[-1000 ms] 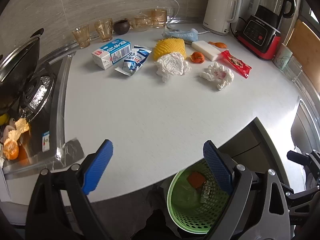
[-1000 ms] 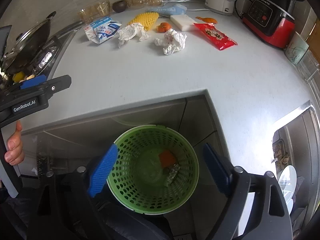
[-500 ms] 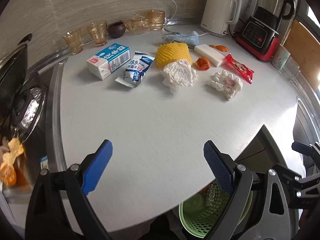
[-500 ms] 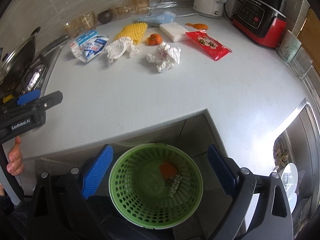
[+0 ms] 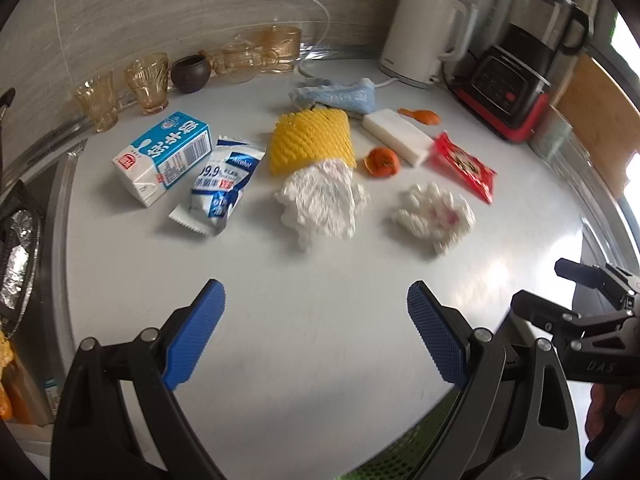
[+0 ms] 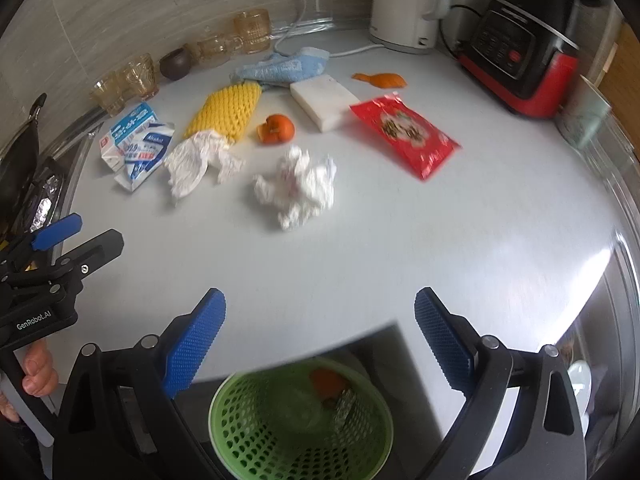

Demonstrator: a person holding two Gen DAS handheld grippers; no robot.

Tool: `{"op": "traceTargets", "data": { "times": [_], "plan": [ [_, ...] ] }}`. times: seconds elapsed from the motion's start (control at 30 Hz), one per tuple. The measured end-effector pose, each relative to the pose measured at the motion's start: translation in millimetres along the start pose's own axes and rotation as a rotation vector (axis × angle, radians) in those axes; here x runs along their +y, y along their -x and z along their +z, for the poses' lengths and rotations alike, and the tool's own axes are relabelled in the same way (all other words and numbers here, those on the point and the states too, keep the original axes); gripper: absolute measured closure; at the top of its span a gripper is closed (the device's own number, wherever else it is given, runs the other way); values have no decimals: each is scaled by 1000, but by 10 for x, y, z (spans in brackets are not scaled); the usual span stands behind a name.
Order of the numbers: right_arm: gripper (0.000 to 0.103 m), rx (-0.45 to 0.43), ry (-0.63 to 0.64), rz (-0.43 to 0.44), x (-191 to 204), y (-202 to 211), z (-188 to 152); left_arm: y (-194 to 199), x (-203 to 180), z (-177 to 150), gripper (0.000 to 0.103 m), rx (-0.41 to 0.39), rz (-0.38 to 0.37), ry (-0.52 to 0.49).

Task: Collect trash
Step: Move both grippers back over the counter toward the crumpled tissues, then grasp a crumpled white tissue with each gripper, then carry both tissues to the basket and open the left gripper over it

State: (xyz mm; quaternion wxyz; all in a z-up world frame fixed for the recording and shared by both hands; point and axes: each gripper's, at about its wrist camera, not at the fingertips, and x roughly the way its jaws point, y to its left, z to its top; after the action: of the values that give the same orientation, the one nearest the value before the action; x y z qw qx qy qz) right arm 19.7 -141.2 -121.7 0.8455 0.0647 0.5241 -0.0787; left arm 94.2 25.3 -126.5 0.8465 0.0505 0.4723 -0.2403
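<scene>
Trash lies on the white counter (image 5: 320,320): a milk carton (image 5: 164,156), a wipes packet (image 5: 222,184), yellow foam net (image 5: 312,142), two crumpled tissues (image 5: 320,204) (image 5: 434,214), orange peel (image 5: 382,162) and a red snack wrapper (image 5: 466,166). In the right wrist view the nearer tissue (image 6: 298,188) and the wrapper (image 6: 404,132) lie ahead. A green basket (image 6: 300,420) stands below the counter edge with some trash inside. My left gripper (image 5: 316,336) is open and empty over the counter. My right gripper (image 6: 320,340) is open and empty above the counter edge and basket.
A white kettle (image 5: 424,36), a red-and-black blender (image 5: 516,80), amber glasses (image 5: 146,82), a blue cloth (image 5: 336,94) and a white sponge block (image 5: 396,136) stand at the back. A stove (image 5: 20,248) is at the left. A mug (image 6: 584,120) stands at the right.
Both grippers have moved up and forward from the basket toward the trash on the counter. The basket has slid to the bottom of both views. Both stay open.
</scene>
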Motion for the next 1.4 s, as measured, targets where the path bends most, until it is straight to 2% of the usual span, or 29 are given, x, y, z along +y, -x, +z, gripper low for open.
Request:
{"op": "traceTargets", "data": {
  "times": [0.2,0.33,0.53,0.67,0.73,0.8,0.83,0.9,0.93,0.97,1.07,1.1,1.27,1.4],
  "plan": [
    [8,19,52,49,-181,-266,277,-325,-75,260,15,3,16,114],
    [8,28,100,86,-280,-469,436,-527,-143,419,15,0,67,150],
    [8,28,177,139,-255,-748,626,-823,-174,634,15,12,98,240],
    [8,38,206,172,-190,-898,707,-967,-190,699,20,37,130,258],
    [15,47,211,190,-161,-955,735,-1028,-189,710,22,49,143,272],
    [25,61,218,197,-131,-1006,750,-1090,-182,712,32,68,150,284],
    [34,74,222,202,-115,-1043,753,-1116,-178,711,34,77,152,287],
    [47,66,231,194,-100,-1037,759,-1166,-176,706,45,95,160,290],
    [66,74,235,206,-95,-1036,765,-1179,-177,704,49,100,160,290],
    [76,75,229,222,-103,-1024,773,-1181,-176,701,56,100,157,290],
    [79,57,218,214,-139,-975,775,-1168,-164,692,75,100,142,299],
    [79,55,218,212,-145,-957,772,-1166,-158,688,78,104,137,300],
    [80,45,209,201,-164,-861,743,-1107,-135,661,84,96,124,292],
    [80,39,183,192,-207,-750,690,-986,-133,628,85,83,101,277]
  ]
}}
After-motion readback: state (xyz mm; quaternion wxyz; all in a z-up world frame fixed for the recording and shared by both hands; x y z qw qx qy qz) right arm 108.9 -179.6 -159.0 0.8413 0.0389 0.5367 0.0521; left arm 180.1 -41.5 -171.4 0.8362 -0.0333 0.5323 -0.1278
